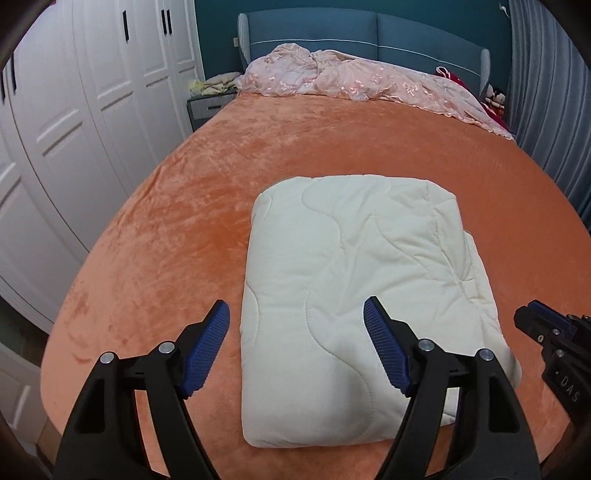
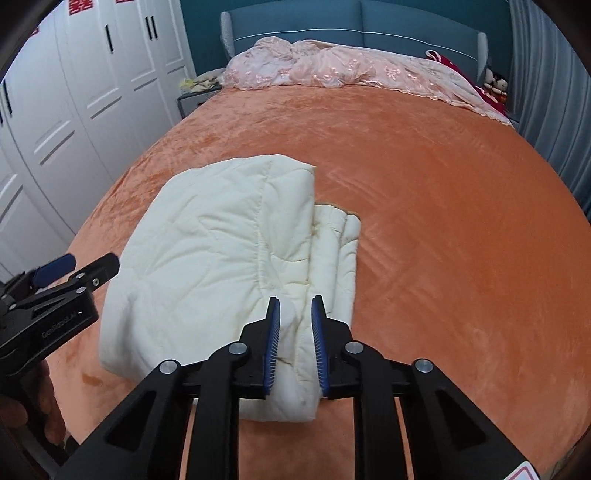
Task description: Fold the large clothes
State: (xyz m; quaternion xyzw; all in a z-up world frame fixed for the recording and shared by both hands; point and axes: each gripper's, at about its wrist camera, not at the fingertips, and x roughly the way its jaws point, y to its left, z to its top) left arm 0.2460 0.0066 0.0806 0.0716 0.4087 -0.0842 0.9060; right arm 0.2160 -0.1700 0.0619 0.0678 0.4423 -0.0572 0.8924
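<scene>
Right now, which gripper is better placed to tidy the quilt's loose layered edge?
Right. The right gripper is over the cream quilt near its stepped layers, jaws narrow, seemingly around a fabric ridge. The left gripper hangs wide open above the near left part, holding nothing.

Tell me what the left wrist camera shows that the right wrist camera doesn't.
Only the left wrist view shows the left gripper head-on, jaws wide apart above the folded cream quilt, and the quilt's smooth quilted top.

Only the right wrist view shows the right gripper with its jaws narrow about the quilt's near edge, the stacked layers along its right side, and red paper cuttings on the wardrobe.

Both show the orange bedspread, pink embroidered cover, blue headboard and white wardrobe.
</scene>
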